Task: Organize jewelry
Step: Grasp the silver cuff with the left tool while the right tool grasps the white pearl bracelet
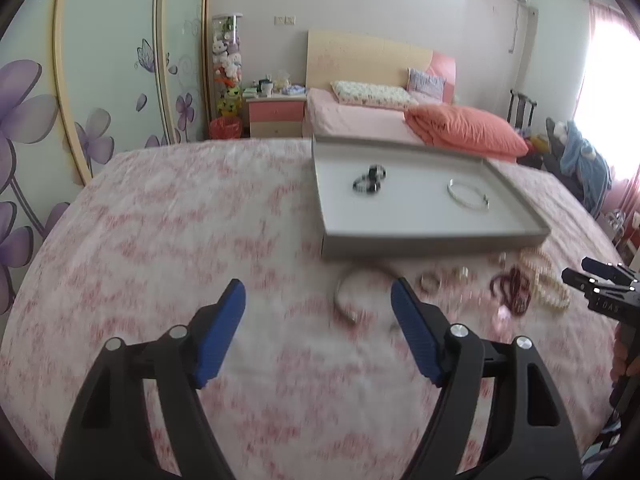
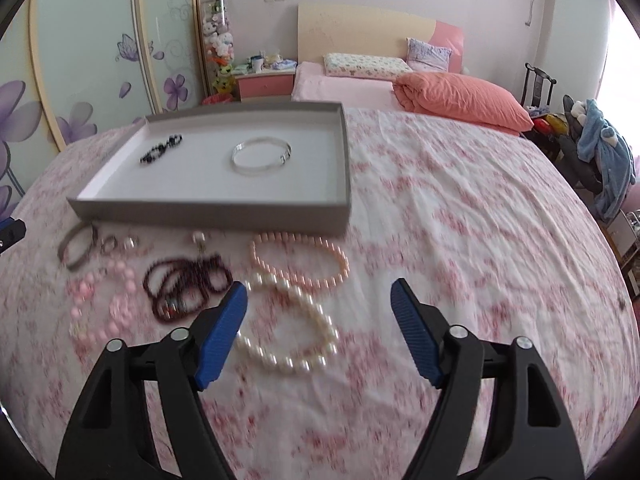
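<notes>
Both the left gripper (image 1: 318, 294) and right gripper (image 2: 319, 294) hover with fingers wide and empty over the bed (image 2: 460, 216), where necklaces and the white pearl strand (image 2: 296, 328) lie before the grey tray (image 2: 208, 212), apparently awaiting sorting.

Silver bangle (image 2: 262, 155) (flat) in grey tray (image 2: 208, 212)

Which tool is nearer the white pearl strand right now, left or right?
Right. The right tool hovers open directly over the white pearl strand, its left pad beside the beads. The left tool sits open farther off, with that strand well to its right.
</notes>
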`<state>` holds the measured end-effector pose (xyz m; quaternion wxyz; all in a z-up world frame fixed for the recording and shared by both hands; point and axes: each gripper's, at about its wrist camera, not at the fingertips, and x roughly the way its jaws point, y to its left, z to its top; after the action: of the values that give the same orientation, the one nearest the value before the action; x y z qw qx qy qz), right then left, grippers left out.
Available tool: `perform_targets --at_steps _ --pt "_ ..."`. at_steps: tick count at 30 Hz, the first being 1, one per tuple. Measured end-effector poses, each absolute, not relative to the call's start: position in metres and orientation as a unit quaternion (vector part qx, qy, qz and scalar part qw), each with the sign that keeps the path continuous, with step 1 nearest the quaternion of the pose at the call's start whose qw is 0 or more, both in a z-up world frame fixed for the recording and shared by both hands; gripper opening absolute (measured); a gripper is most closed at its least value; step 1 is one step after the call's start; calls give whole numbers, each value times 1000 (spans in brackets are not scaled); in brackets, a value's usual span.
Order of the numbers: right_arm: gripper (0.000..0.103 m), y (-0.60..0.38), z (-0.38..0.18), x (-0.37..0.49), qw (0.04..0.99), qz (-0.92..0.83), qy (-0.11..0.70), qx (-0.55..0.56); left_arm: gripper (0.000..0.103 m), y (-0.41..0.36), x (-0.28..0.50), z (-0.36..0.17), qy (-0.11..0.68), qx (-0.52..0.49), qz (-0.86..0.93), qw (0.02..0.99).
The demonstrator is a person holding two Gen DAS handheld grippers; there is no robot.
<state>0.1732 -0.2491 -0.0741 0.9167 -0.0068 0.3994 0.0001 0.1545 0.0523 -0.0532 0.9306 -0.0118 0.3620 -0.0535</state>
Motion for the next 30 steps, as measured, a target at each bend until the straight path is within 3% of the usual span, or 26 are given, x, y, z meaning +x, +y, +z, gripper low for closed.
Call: perform_targets --at_steps 15,19,30 --pt "34 -252 -98 179 900 -3 437 -3 86 39 152 -69 382 13 -57 922" --pt "13 -253 -97 173 900 4 436 2 89 32 159 -73 390 22 -62 919" --pt "11 -253 -99 166 906 6 423 -2 92 8 192 -93 422 55 -81 901"
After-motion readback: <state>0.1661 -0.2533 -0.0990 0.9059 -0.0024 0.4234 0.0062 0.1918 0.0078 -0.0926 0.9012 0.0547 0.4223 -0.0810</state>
